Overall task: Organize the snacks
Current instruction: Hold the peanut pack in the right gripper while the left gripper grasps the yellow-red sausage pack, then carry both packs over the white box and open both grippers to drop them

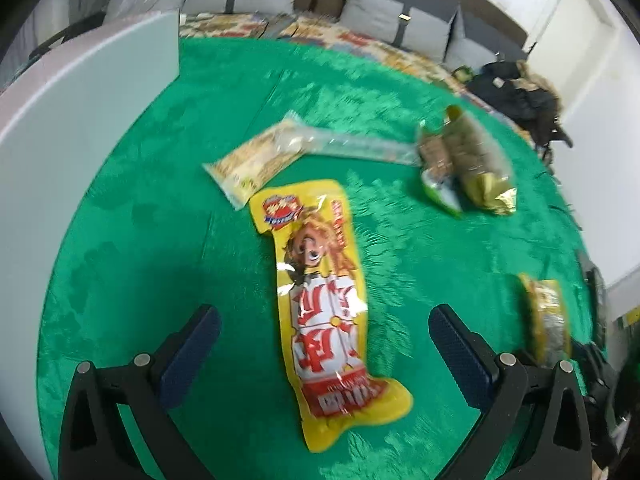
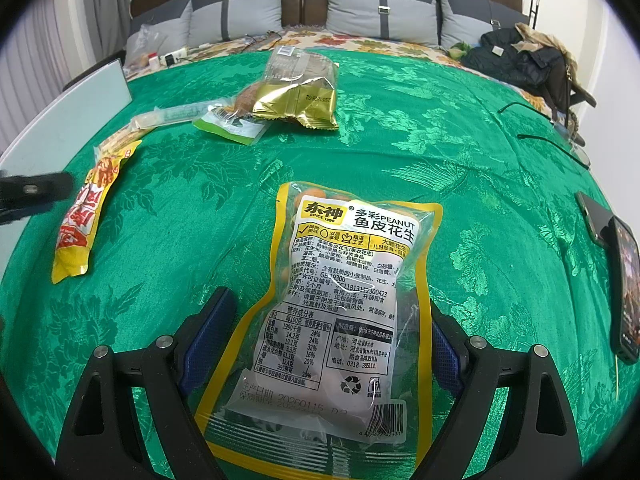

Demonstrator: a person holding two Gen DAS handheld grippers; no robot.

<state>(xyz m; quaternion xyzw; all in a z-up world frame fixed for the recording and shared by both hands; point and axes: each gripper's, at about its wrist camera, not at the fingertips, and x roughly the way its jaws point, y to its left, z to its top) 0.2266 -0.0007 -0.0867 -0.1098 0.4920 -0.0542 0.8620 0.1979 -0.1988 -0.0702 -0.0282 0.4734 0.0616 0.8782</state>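
Note:
A long yellow-and-red snack pack (image 1: 324,308) lies flat on the green cloth (image 1: 160,220), lengthwise between the two fingers of my left gripper (image 1: 324,312), which is open and hovers over it. The same pack (image 2: 88,216) shows at the left of the right wrist view. A clear, yellow-edged peanut bag (image 2: 344,292) lies on the cloth (image 2: 480,200) between the fingers of my right gripper (image 2: 330,302). The jaws are wide open and straddle the bag's lower half. The peanut bag (image 1: 548,320) appears blurred at the right of the left wrist view.
A gold pack (image 2: 296,96), a green pack (image 2: 228,126) and a long clear stick pack (image 2: 168,114) lie further back; a pale yellow pack (image 1: 256,160) lies beside them. A white board (image 2: 80,108) stands at left. A phone (image 2: 624,280), cables (image 2: 552,144) and a dark jacket (image 2: 520,60) are at right.

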